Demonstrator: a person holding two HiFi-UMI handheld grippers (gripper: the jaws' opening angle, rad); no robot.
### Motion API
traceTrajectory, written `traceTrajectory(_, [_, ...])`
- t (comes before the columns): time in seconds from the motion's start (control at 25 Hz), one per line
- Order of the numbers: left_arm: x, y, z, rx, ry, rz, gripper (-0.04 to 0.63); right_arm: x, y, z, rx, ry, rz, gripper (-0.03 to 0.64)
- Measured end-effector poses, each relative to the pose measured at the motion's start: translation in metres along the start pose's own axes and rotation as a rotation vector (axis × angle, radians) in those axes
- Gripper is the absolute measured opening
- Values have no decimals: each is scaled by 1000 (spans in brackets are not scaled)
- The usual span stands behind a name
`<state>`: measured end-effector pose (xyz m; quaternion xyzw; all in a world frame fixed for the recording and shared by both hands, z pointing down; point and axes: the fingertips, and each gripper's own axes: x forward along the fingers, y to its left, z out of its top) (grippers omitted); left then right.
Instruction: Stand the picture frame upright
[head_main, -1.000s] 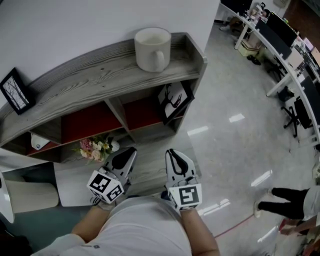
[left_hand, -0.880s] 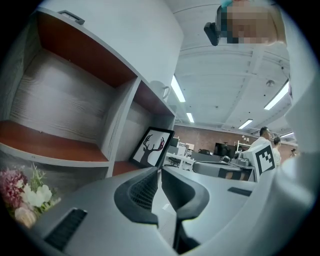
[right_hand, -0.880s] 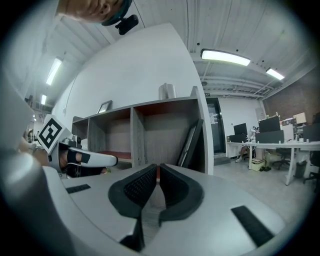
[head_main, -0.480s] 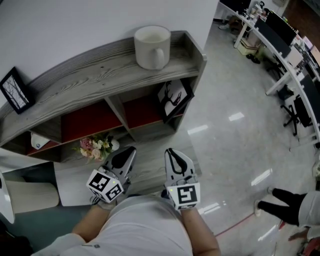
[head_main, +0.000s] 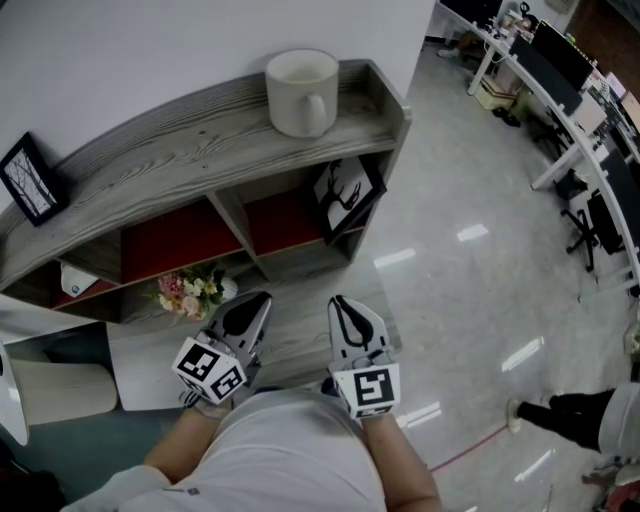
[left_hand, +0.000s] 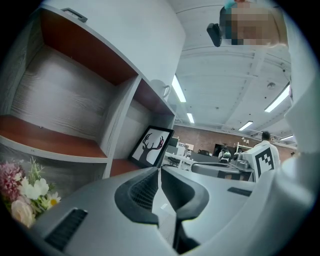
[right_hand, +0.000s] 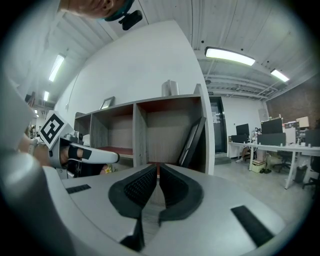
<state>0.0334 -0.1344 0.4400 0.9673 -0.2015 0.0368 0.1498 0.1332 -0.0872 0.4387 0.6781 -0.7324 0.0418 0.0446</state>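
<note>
Both the left tongs (head_main: 262, 298) and right tongs (head_main: 340, 301) are sitting pressed together, empty; we are judging the leaning picture frame (head_main: 347, 194) light, stiff, breakable, best pinched by its border.

Black picture frame with a deer silhouette, propped in the shelf unit

The picture frame (head_main: 347, 196) has a thin black border around a white print of a black antlered deer head. It stands on its lower edge in the right-hand compartment (head_main: 290, 222) just under the top board of the grey wooden shelf unit (head_main: 190, 150). It is tilted back, with its top leaning towards the compartment's outer side wall and its face turned outwards.
</note>
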Motion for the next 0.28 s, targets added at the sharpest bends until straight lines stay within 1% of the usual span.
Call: traceTrajectory(0.28, [1, -2, -1, 2, 6, -2, 31, 0, -1, -1, 3, 2, 6, 32])
